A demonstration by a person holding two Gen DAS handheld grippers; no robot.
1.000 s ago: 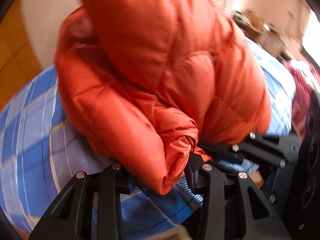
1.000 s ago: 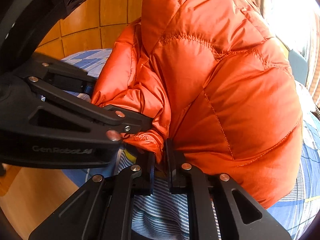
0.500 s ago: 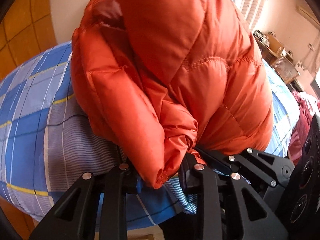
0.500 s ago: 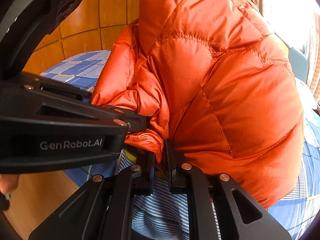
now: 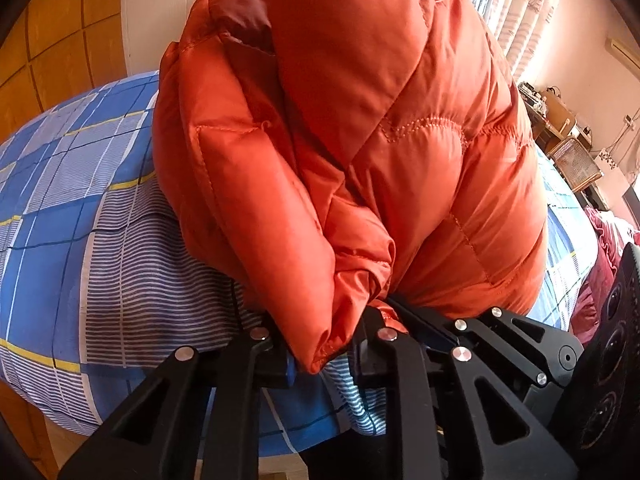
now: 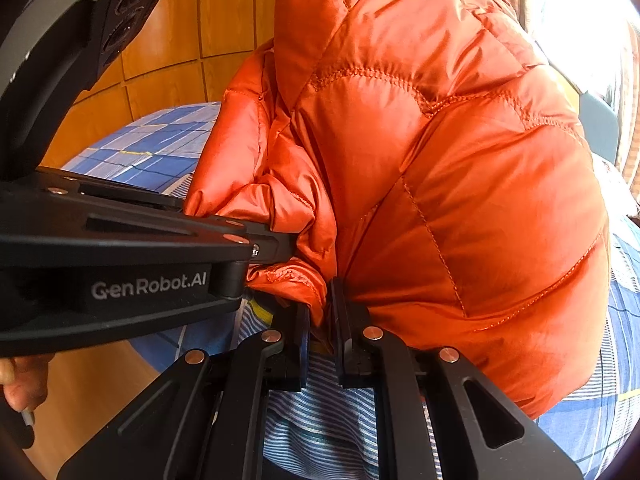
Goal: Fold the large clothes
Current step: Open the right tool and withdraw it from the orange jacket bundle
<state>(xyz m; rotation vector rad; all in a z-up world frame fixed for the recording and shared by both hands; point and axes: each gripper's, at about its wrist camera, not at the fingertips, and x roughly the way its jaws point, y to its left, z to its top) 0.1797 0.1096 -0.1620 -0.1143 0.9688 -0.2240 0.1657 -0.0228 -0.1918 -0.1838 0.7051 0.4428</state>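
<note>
A puffy orange quilted jacket (image 5: 400,160) lies bundled on a blue plaid bed sheet (image 5: 80,200). My left gripper (image 5: 324,348) is closing its jaws, and a rolled fold of the jacket's edge fills the gap, touching both pads. In the right wrist view the same jacket (image 6: 440,160) bulges over my right gripper (image 6: 322,324), which is shut on a thin bit of the jacket's lower edge. The left gripper's fingers (image 6: 280,246) reach in from the left, right beside it. Both grippers hold the jacket close together at the bed's near edge.
Wooden wall panels (image 5: 48,40) stand behind the bed. Curtains (image 5: 520,20) and a cluttered shelf (image 5: 560,120) are at the far right, with dark red cloth (image 5: 600,280) beside the bed. A person's hand (image 6: 20,380) grips the left tool.
The left gripper's jaws have narrowed around the jacket fold, and it has rolled and shifted a little. The right gripper has kept still with its grip.
</note>
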